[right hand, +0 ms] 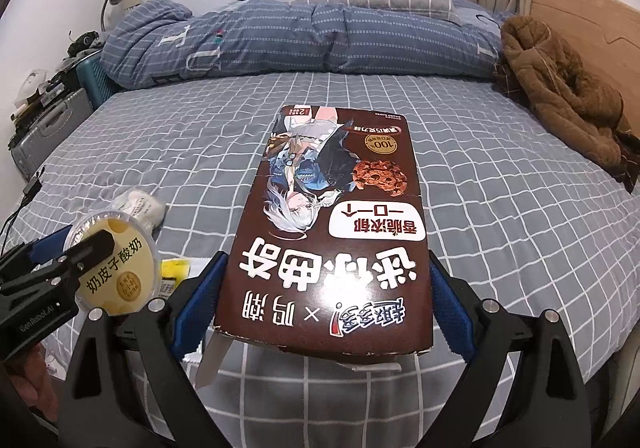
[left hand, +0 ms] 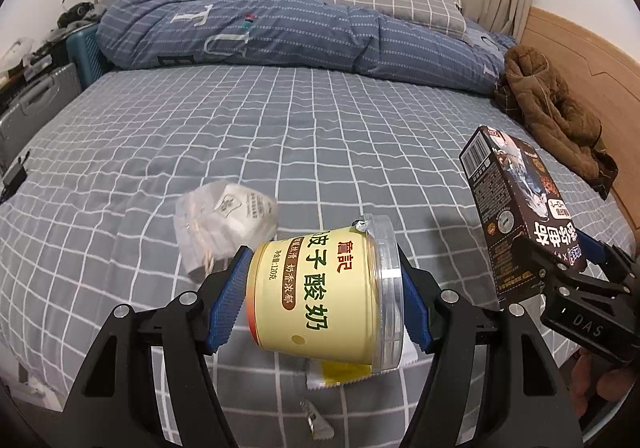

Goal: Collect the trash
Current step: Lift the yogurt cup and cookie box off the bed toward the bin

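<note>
We have two pieces of trash in hand above the checked bedsheet (left hand: 280, 119). Our left gripper (left hand: 320, 300) grasps the yellow yogurt cup (left hand: 320, 296) lengthwise, one blue pad on its base and the other on its clear lid, so the cup lies on its side between the fingers and clear of the bed. Our right gripper (right hand: 324, 304) is clenched on the near end of the brown cookie box (right hand: 332, 232), pads pressing its two long edges, the box sticking out forward over the sheet. Neither piece has gone into a bin; no bin or bag shows in either view, so we judge the drop-off is still ahead of us. More remains on the bed: a crumpled white wrapper (left hand: 226, 221) lies just beyond the cup, a yellow and white sachet (left hand: 340, 374) sits under it, and a small silvery scrap (left hand: 318, 420) lies near the front edge. We reckon the task is partway done at best. The brown jacket (left hand: 556, 111) and blue quilt (left hand: 280, 35) are no part of it.
</note>
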Available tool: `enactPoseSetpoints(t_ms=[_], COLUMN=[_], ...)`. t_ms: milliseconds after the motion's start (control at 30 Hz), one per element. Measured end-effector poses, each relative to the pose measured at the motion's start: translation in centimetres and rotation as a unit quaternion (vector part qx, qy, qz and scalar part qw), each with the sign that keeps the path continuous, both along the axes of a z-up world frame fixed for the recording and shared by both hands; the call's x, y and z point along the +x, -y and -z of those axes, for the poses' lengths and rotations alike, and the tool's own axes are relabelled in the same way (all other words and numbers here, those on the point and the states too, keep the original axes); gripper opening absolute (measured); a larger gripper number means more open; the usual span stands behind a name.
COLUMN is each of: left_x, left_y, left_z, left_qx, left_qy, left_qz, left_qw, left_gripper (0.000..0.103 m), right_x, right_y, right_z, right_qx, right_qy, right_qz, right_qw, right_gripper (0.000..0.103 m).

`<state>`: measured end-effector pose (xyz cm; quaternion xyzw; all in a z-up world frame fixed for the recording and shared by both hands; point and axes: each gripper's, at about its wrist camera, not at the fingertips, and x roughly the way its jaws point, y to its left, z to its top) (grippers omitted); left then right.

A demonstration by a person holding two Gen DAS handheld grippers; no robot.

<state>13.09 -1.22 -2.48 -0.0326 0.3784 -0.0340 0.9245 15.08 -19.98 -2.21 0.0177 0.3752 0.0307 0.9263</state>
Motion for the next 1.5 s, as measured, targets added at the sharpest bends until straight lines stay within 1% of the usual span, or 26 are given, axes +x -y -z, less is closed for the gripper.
enactPoseSetpoints(t_ms=[633,700,967,1500], left_x=[-4.4,-5.0,-7.0,-10.9], left_y=[0.0,0.1,0.2,0.6], left_z=[0.4,0.4,0.3,0.8], left_qx=[0.000,0.000,-0.002,-0.008], left_qy=[-0.009,-0.010,-0.011,-0.022], left_qz=[0.006,0.007,0.011,0.022], left_qw=[0.9999,0.9999,0.9999,0.9995], left_gripper=[0.066,0.066,0.066,0.066], right_x=[-4.9,-4.8,-7.7,-12.1], right_y=[-1.0,-1.0,-1.2,-1.5], right_z=[-0.5,-0.5,-0.5,-0.1], right_qx=[0.001,0.001,0.000,0.007], right_qy=[0.005,0.004,0.005,-0.003], right_qz=[-0.008,-0.009,-0.015,-0.021], right_qw=[1.000,1.000,1.000,1.000], right_gripper=[0.089,0.089,0.089,0.089])
